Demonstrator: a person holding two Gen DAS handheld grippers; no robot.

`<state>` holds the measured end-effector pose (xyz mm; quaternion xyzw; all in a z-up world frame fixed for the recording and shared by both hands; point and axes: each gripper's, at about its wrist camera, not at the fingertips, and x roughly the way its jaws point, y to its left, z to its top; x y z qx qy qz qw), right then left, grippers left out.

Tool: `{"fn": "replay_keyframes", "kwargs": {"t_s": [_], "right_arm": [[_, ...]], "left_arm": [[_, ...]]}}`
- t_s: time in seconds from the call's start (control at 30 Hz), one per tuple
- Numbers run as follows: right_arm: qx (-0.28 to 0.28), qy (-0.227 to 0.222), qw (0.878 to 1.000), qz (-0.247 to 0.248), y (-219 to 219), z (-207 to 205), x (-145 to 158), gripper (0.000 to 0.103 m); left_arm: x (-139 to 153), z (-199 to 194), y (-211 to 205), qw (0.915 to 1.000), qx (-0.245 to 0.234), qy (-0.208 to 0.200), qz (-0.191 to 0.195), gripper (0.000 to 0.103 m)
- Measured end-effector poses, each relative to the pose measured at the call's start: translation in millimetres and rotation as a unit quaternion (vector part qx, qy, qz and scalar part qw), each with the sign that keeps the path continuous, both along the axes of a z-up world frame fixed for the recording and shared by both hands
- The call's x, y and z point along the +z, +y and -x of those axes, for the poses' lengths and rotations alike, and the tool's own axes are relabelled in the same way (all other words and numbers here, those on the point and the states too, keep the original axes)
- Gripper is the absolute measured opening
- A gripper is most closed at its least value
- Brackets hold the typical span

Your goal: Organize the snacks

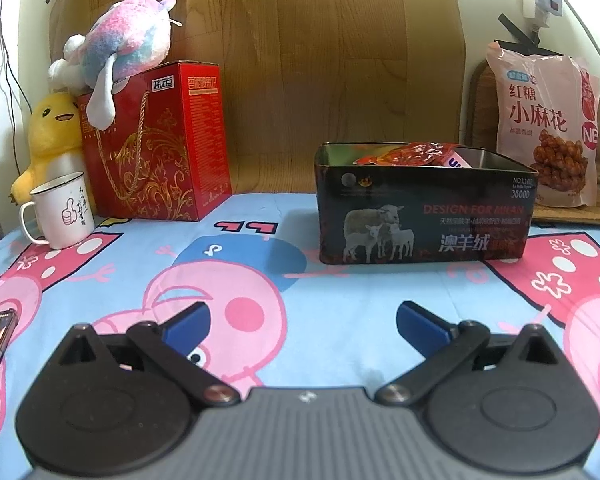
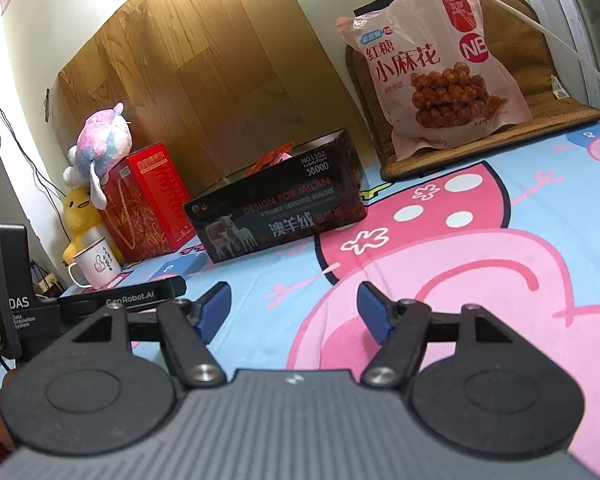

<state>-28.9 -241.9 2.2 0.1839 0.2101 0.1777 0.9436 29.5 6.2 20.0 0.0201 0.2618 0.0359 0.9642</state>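
Observation:
A black tin box (image 1: 424,220) printed with sheep stands on the cartoon sheet, ahead and slightly right of my left gripper (image 1: 302,320). A red snack packet (image 1: 412,154) pokes above the box's rim. In the right wrist view the same box (image 2: 276,216) lies ahead to the left, the red packet (image 2: 272,160) just showing. A big pink bag of fried twists (image 1: 544,128) (image 2: 440,76) leans against the back wall on a brown mat. My left gripper is open with nothing between its blue pads. My right gripper (image 2: 294,312) is open and empty too.
A red gift box (image 1: 160,140) with a pastel plush (image 1: 124,52) on top, a yellow duck plush (image 1: 52,140) and a white enamel mug (image 1: 62,212) stand at the back left. The left gripper's body (image 2: 80,304) lies left of my right gripper. A wooden board (image 1: 300,60) backs the scene.

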Motion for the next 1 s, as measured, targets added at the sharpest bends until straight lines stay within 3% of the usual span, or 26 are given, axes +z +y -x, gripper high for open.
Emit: {"fn": "replay_keyframes", "kwargs": {"t_s": [1.0], "right_arm": [[0.000,0.001,1.000,-0.003,-0.5,-0.5,-0.7,0.073]], "left_arm": [[1.0,1.6,-1.1,0.9999,0.001,-0.005,-0.010,0.103]]}}
